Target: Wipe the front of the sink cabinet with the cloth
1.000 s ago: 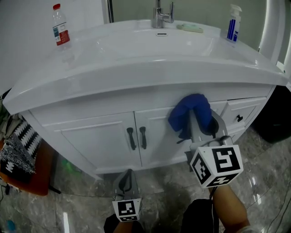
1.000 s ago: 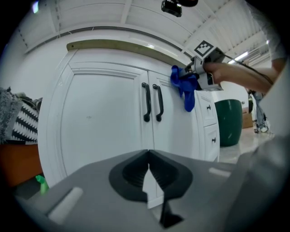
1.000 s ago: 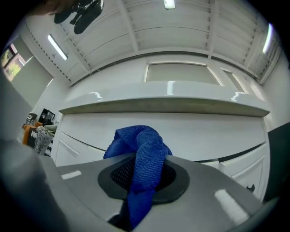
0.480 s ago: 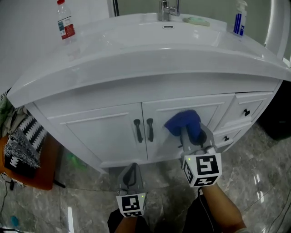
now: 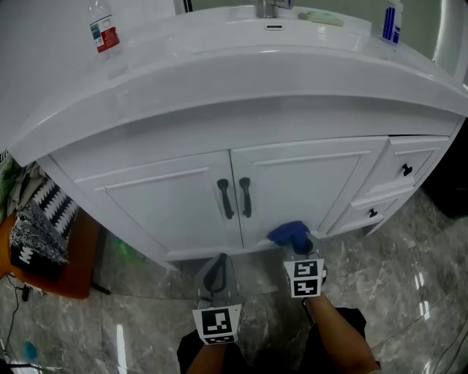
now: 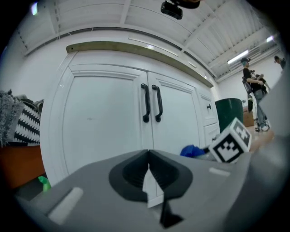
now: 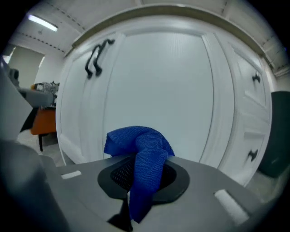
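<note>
The white sink cabinet (image 5: 292, 182) has two doors with black handles (image 5: 235, 197) and drawers at the right. A bunched blue cloth (image 5: 289, 234) presses against the bottom of the right door (image 7: 158, 99), and my right gripper (image 5: 298, 247) is shut on the cloth (image 7: 140, 154). My left gripper (image 5: 215, 272) hangs low before the left door (image 6: 99, 122) with its jaws shut and nothing between them. In the left gripper view the cloth (image 6: 194, 151) shows at the right, beside the right gripper's marker cube (image 6: 231, 141).
On the counter (image 5: 241, 73) stand a water bottle (image 5: 103, 31), a tap (image 5: 268, 7) and a blue spray bottle (image 5: 391, 20). An orange stool with patterned fabric (image 5: 33, 234) sits at the left. The floor (image 5: 409, 292) is grey marble.
My right gripper has carried the cloth down the right door from near its top to its bottom edge. The left gripper has stayed low in front of the cabinet.
</note>
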Motion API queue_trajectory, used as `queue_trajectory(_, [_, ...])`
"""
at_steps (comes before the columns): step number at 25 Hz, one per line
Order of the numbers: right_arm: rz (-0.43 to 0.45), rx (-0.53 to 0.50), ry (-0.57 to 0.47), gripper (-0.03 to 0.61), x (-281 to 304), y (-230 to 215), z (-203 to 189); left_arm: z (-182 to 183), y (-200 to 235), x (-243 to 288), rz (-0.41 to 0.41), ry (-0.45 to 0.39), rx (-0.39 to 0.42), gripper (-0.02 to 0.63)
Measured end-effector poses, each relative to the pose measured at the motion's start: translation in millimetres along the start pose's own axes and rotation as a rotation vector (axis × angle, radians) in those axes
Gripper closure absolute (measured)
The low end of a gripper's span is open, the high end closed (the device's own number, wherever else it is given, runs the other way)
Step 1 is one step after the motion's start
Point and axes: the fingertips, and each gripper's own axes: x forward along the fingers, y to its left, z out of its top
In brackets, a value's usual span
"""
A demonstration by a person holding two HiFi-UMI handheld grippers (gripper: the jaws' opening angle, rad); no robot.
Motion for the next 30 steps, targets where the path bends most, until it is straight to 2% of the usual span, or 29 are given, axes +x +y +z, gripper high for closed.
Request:
queue_trajectory(2, [0.011, 0.015, 0.075, 0.513, 13, 1, -34, 0, -2, -1, -0.001, -0.001, 0.007, 0.603])
queue_trajectory(5, [0.028, -0.035, 0.120, 0.514, 22, 7, -51, 0, -1, 0, 0.001, -0.002, 0.009, 0.603])
queue_trajectory(10, [0.036, -0.056, 0.164, 0.512, 22, 16, -61, 5, -2, -2, -0.002, -0.011, -0.014, 0.604])
queue_trajectory(15, [0.127, -0.143, 0.236, 0.512, 25, 48, -75, 10, -6, -3, -0.006, -0.028, -0.029, 0.604])
queue_trajectory(18, [0.181, -0.154, 0.182, 0.514, 25, 72, -58, 7, -4, -3, 0.001, -0.021, -0.020, 0.603])
queue_trajectory(21, [0.191, -0.104, 0.113, 0.514, 23, 84, -32, -3, 4, -3, 0.019, 0.009, -0.024, 0.603])
queue_trajectory(25, [0.161, -0.059, 0.065, 0.515, 13, 79, 2, -3, 11, -5, 0.037, -0.001, -0.055, 0.603])
queue_trajectory(30, [0.115, -0.020, -0.068, 0.517, -16, 67, 81, -3, 10, 0, 0.034, -0.010, -0.088, 0.604])
